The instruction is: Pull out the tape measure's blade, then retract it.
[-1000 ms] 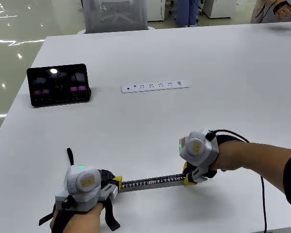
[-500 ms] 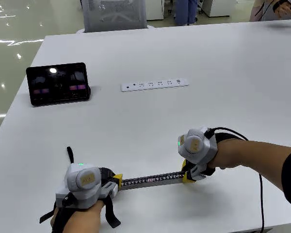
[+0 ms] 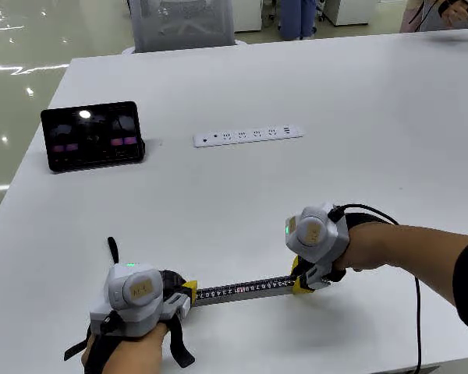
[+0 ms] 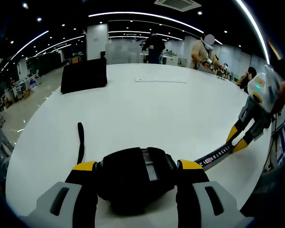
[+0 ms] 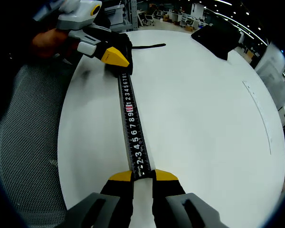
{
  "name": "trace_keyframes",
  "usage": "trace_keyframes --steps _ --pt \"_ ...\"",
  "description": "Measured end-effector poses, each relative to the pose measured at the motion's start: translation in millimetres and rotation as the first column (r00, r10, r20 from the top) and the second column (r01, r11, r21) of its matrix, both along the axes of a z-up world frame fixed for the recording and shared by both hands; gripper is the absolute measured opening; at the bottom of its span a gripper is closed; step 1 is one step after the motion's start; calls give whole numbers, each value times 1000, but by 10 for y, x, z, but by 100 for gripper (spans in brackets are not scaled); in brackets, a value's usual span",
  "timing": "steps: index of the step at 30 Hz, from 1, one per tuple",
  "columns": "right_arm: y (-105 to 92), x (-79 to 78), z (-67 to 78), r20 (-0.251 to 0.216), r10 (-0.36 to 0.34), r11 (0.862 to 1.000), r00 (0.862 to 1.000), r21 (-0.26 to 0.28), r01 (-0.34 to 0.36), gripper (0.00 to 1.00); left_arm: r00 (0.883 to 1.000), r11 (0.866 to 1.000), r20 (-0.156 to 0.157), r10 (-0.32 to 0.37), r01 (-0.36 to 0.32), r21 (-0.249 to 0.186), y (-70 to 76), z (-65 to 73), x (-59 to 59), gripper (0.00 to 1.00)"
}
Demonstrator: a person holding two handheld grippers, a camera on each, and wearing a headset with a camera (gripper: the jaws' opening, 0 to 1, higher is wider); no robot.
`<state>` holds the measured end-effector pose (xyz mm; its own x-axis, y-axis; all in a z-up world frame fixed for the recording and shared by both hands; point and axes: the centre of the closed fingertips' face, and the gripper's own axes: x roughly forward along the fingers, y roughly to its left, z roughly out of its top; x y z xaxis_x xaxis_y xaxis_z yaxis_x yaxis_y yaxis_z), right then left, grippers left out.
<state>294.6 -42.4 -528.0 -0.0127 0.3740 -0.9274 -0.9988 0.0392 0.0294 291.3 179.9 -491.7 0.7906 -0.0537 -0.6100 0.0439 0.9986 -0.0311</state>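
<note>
Tape measure's blade lies drawn out along the near edge
The left gripper clamps the black case on the white table; to its right, the right gripper pinches the blade's tip (numbers face up).

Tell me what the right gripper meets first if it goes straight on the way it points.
Most likely the tape measure case in the left gripper: the right gripper points along the blade it grips, and the blade leads straight there.
</note>
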Motion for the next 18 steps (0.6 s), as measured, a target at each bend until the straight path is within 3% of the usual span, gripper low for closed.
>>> trace_keyframes --steps 18 --pt "57 -1 10 -2 13 1000 1000 8 -13 11 1000 1000 -4 -2 2 0 -3 4 -3 62"
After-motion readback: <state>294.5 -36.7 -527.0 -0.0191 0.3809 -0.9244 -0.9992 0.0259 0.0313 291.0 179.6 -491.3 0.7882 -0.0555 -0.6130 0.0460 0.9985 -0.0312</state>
